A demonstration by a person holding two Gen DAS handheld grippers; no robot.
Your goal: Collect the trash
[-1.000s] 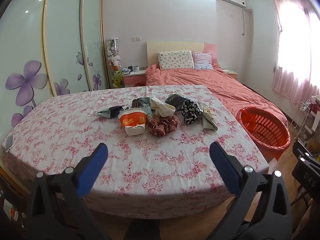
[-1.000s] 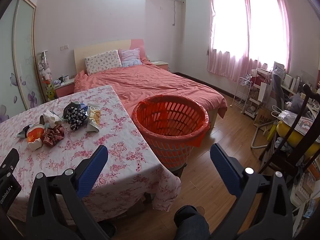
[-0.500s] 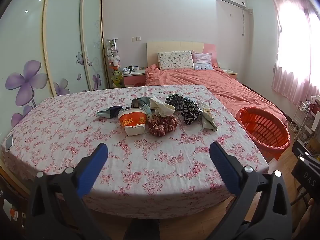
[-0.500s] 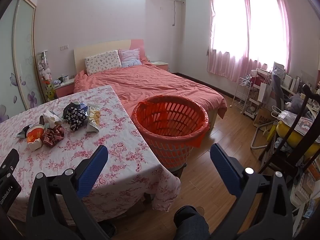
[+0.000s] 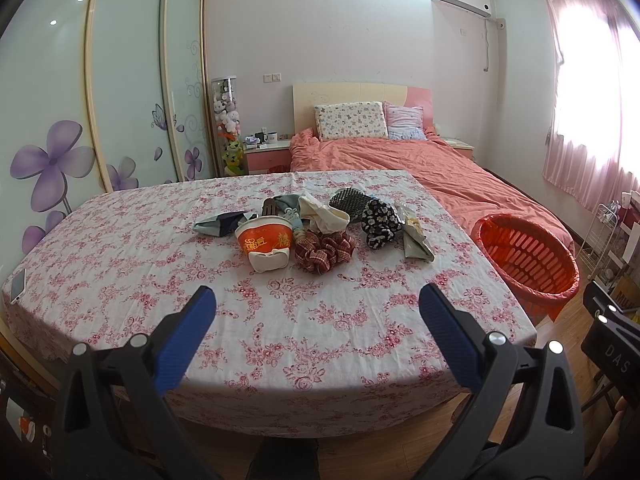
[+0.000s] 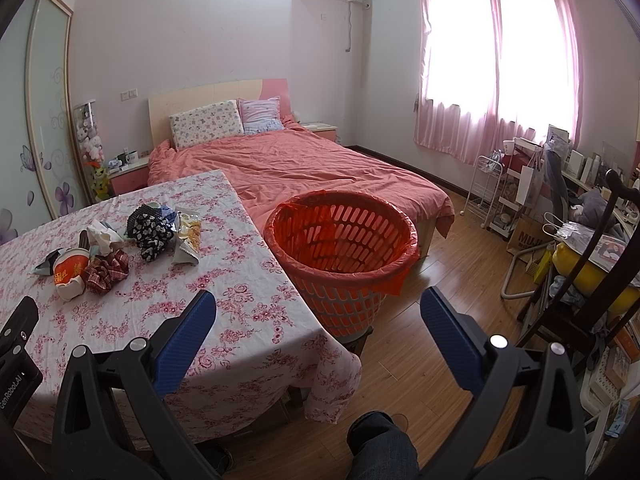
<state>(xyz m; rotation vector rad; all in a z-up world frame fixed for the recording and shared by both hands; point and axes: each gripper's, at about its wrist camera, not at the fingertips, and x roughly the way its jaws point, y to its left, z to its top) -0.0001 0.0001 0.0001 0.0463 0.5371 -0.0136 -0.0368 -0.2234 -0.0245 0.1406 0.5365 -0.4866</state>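
Your left gripper [image 5: 316, 300] and right gripper [image 6: 318, 302] both hang with jaws wide and empty at the worktop's [image 5: 280, 320] near edge, the trash pile [image 5: 316, 228] sits toward the middle of it, and the orange basket [image 6: 340, 256] stands just beside its right edge.

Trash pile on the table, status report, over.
Left tool and right tool open, empty. Trash pile untouched on table. Orange basket beside table; path clear.
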